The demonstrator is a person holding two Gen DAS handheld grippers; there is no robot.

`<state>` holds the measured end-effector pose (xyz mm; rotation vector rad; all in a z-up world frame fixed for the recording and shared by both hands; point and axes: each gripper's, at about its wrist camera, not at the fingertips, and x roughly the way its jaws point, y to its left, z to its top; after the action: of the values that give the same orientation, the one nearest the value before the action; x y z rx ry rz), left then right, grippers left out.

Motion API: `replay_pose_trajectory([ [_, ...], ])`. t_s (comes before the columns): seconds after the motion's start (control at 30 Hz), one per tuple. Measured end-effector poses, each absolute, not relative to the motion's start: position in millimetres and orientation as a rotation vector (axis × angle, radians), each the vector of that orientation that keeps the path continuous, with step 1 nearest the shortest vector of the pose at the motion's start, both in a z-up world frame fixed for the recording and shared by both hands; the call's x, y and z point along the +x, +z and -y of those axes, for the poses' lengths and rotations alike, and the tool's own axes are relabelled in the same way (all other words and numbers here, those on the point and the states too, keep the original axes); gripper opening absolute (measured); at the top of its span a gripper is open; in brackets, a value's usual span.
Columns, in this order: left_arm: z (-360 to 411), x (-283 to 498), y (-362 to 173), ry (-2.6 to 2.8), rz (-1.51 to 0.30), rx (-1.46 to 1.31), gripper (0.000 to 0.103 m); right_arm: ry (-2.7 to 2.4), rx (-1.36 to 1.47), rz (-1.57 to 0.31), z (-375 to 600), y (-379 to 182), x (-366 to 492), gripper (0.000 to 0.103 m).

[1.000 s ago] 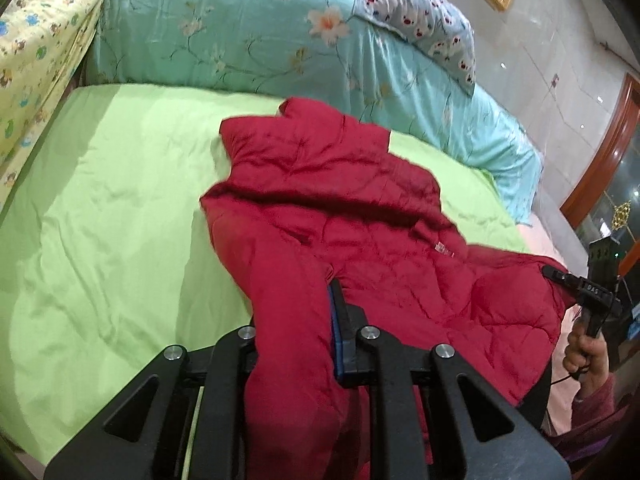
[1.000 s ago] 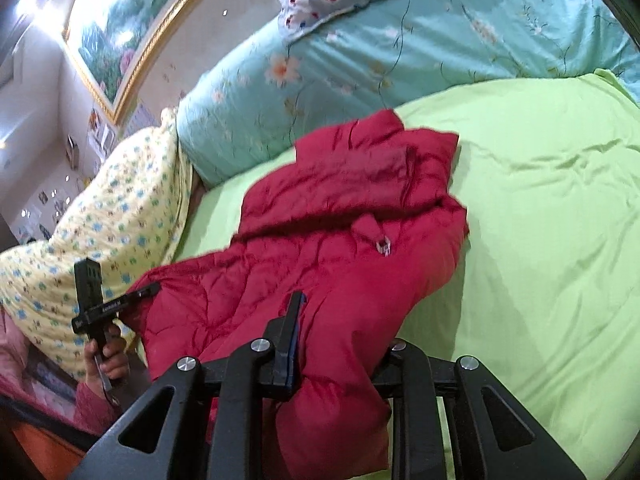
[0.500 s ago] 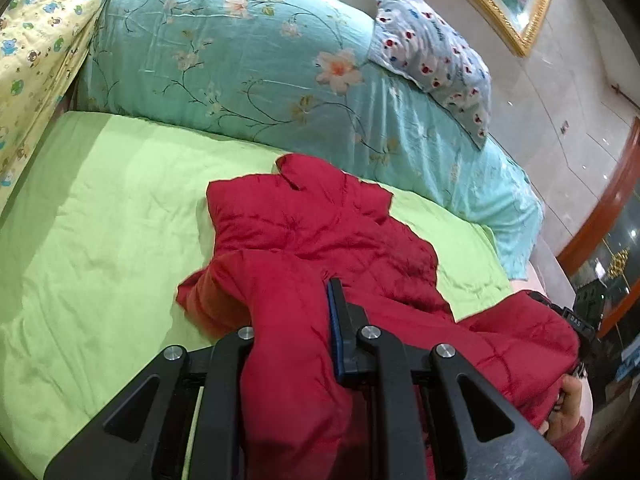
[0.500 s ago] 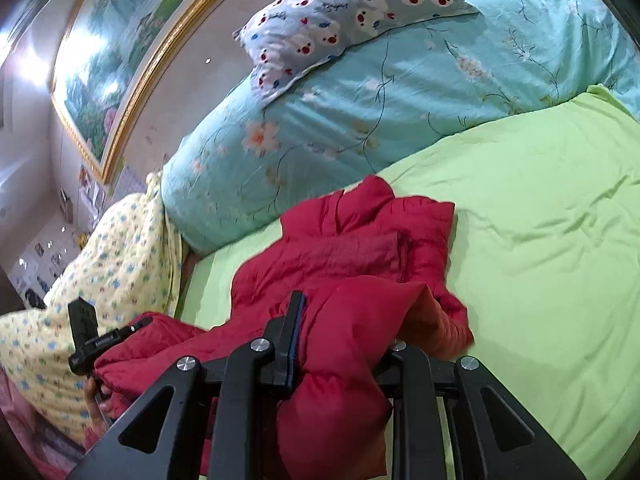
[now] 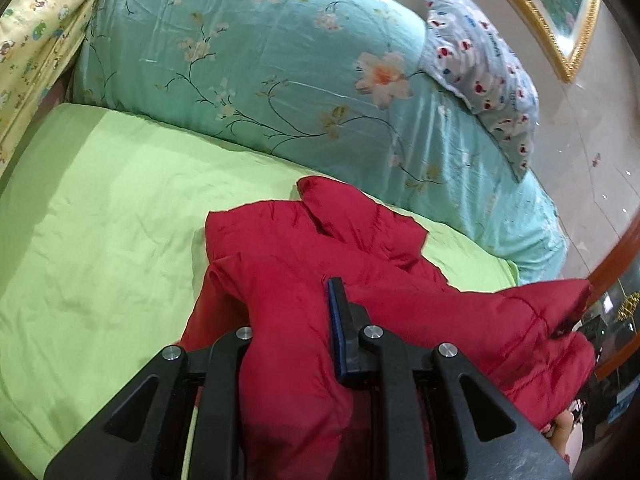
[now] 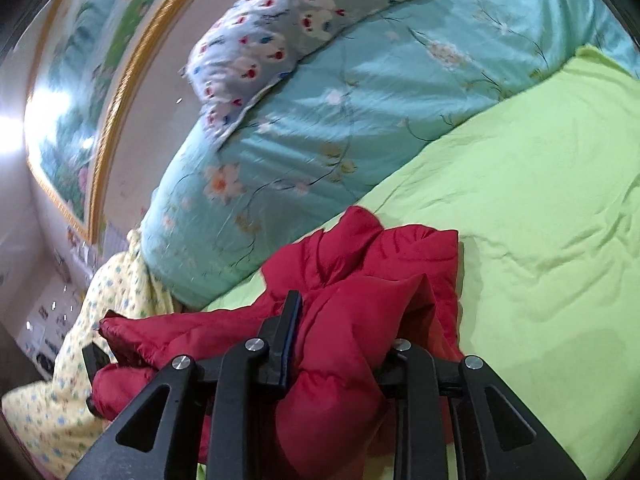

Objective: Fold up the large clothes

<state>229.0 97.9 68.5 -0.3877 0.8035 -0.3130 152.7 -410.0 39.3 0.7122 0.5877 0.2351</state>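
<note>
L gripper (image 5: pixel 296 320) clamping red jacket (image 5: pixel 360 264), green sheet (image 5: pixel 100 208)

Left claw (image 5: pixel 290 344) clamped on red fabric; right claw (image 6: pixel 344 344) opening, fabric bunched between jaws

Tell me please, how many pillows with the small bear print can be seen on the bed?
1. The bear-print pillow lies on top of the teal floral quilt at the head of the bed, under the gold picture frame. Others may be hidden behind the quilt.
</note>
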Motion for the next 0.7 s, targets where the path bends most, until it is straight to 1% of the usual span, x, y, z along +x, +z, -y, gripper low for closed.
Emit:
replay_pose_trajectory([
  [0.23, -94, 278, 43, -0.254, -0.83, -0.433, 0.02, 0.147, 0.811, -0.607, 425, 5, 202, 0.028],
  [0.4, -80, 313, 16, -0.193, -0.871, -0.4, 0.021, 0.083, 0.826, -0.642, 426, -24, 235, 0.028],
  [0.7, -73, 350, -13, -0.184, -0.878, -0.371, 0.023, 0.003, 0.863, -0.625, 426, -61, 269, 0.029],
])
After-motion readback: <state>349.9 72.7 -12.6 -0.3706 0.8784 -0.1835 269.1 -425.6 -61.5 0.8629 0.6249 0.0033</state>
